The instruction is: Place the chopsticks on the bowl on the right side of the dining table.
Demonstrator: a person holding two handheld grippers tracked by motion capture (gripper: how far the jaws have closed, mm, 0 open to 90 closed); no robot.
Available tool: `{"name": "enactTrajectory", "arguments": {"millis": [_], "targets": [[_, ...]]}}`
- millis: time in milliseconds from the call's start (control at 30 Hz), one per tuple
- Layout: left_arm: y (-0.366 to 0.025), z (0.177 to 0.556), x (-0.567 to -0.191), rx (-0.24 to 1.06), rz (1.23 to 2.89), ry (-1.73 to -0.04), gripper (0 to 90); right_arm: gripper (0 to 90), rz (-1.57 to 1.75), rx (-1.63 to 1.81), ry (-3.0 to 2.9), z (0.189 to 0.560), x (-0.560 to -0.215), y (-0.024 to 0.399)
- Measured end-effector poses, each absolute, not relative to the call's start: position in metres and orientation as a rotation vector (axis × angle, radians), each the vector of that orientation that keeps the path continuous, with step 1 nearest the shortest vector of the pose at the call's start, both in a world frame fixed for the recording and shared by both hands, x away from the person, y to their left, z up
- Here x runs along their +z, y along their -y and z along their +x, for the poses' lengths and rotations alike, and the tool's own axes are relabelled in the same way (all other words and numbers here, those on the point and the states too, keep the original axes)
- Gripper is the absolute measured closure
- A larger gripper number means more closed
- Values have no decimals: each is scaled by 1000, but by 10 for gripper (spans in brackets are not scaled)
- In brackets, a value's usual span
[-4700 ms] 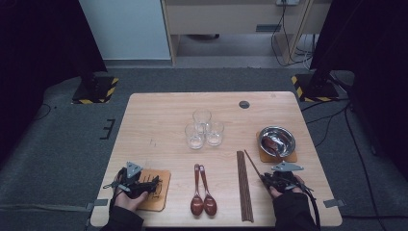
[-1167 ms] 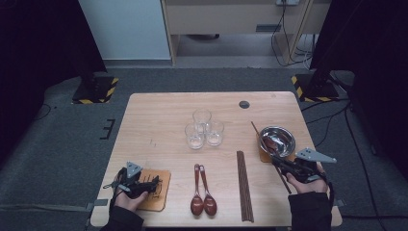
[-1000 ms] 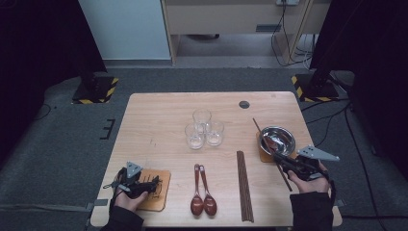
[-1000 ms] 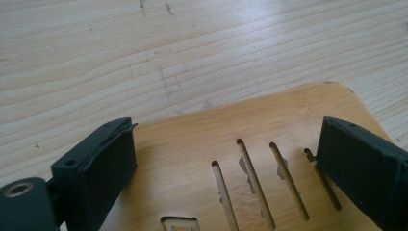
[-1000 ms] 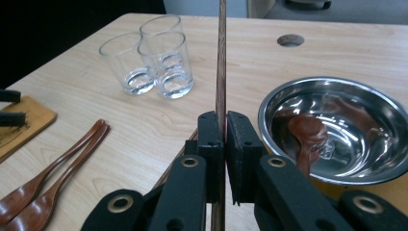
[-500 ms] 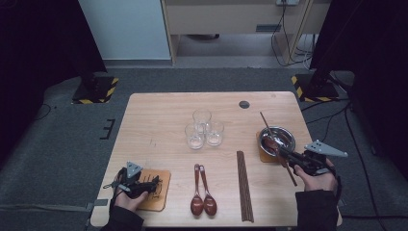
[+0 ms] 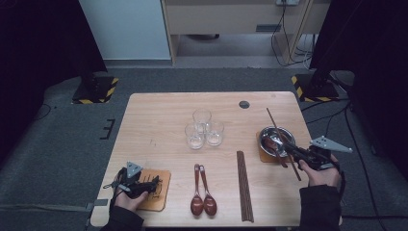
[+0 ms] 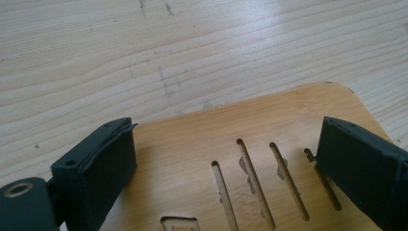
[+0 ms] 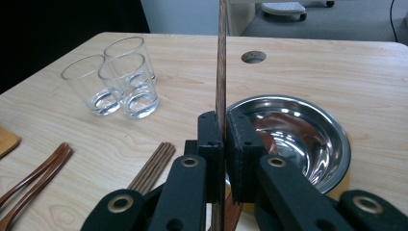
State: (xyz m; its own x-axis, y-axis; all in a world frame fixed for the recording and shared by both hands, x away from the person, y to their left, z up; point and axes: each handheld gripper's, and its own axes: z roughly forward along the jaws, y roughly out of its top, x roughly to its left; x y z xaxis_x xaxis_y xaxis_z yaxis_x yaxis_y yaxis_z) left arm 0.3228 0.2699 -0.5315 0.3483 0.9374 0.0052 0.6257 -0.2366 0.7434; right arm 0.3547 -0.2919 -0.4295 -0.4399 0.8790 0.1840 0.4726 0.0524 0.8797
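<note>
The right hand-held gripper (image 7: 299, 153) sits at the right edge of the high view, its two black jaws pressed together on a single brown chopstick (image 7: 281, 139). In the right gripper view this hand-held gripper (image 9: 224, 144) rises from the bottom centre, and the chopstick (image 9: 221, 62) stands between the pads and runs straight up out of the top of the frame. In the high view the stick lies slantwise, its far end toward the upper right of the tabletop (image 7: 159, 120) and its near end just left of the person's right hand (image 7: 321, 171). It crosses over the steel bowl (image 7: 276, 139), which rests on a wooden coaster (image 7: 263, 155); whether the stick touches the bowl cannot be told.

The left hand-held gripper (image 7: 144, 185) lies at the lower left of the high view over a slotted wooden coaster (image 7: 156, 199), its jaws spread. In the left gripper view the pads stand wide apart at the lower corners, with the slotted wooden coaster (image 8: 250, 144) between and beneath them, and nothing pinched.

Farther out, a bundle of chopsticks (image 7: 244, 185) lies lengthwise in the lower middle of the high view, with two wooden spoons (image 7: 202, 197) side by side to its left. Three clear glasses (image 7: 204, 129) stand clustered at the centre. A round hole (image 7: 244, 104) sits near the upper edge of the tabletop.
</note>
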Motion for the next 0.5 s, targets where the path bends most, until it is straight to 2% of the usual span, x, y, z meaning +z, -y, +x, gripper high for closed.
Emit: {"name": "enactTrajectory", "arguments": {"millis": [500], "targets": [[-270, 323, -531, 612, 1961, -1360, 56, 853, 1381, 1322, -1922, 374, -438, 303]]}}
